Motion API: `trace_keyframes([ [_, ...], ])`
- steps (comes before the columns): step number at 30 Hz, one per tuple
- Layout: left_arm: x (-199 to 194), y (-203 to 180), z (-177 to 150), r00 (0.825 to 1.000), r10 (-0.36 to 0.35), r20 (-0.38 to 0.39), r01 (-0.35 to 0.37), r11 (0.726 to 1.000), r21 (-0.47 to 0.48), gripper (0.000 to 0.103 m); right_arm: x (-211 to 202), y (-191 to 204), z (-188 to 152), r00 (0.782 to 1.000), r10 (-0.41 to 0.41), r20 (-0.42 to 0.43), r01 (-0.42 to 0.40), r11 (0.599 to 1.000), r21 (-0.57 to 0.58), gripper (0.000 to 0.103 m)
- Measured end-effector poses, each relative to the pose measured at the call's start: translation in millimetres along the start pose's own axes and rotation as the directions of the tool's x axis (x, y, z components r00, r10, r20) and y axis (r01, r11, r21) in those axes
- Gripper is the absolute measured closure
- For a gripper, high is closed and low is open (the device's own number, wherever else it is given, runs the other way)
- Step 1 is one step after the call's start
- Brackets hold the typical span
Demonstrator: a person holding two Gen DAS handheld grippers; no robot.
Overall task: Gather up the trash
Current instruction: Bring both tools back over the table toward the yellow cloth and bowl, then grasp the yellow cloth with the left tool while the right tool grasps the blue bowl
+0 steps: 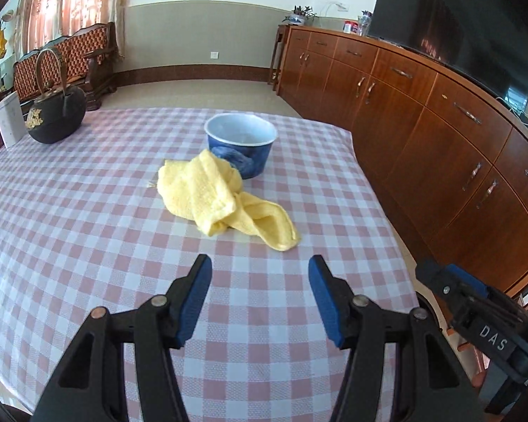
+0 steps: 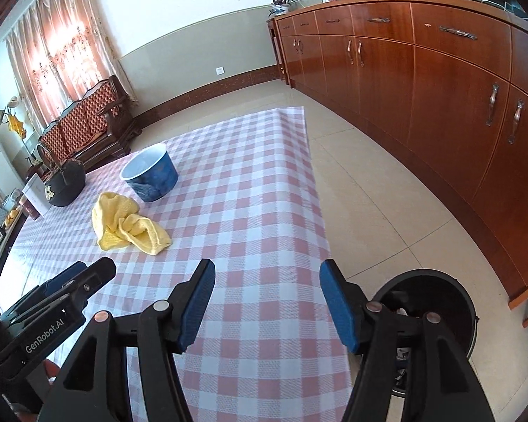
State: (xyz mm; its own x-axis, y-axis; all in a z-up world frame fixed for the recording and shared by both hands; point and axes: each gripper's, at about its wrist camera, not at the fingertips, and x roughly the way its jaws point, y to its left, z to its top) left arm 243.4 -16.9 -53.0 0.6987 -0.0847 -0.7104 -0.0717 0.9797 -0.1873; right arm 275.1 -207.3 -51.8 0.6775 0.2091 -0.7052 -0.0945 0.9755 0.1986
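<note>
Pink-checked cloth covers your table (image 1: 70,211), with a wooden sideboard (image 1: 422,112) behind and a black trash bin (image 2: 436,288) on the floor at about 4 o'clock from your right gripper (image 2: 267,302), whose jaws stand apart with nothing between them, as do those of your left gripper (image 1: 260,299). Your likeliest piece of trash, the blue paper bowl (image 1: 241,144), stands upright with its mouth up at 12 o'clock, just beyond and touching the crumpled yellow cloth (image 1: 221,200). Judge it light and easily crushed, so pinch the rim gently; it has no real long axis.
</note>
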Motion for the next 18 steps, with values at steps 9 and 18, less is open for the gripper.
trace_keyframes([
  [9,24,7,19,1.000,0.002,0.005,-0.002,1.000,-0.021,0.044,30,17,10,1.000,0.011,-0.021,-0.011,1.000,0.005,0.039],
  [18,51,21,29,0.999,0.039,-0.016,-0.039,0.998,-0.039,0.044,51,29,29,0.999,0.023,-0.030,-0.024,1.000,-0.012,0.039],
])
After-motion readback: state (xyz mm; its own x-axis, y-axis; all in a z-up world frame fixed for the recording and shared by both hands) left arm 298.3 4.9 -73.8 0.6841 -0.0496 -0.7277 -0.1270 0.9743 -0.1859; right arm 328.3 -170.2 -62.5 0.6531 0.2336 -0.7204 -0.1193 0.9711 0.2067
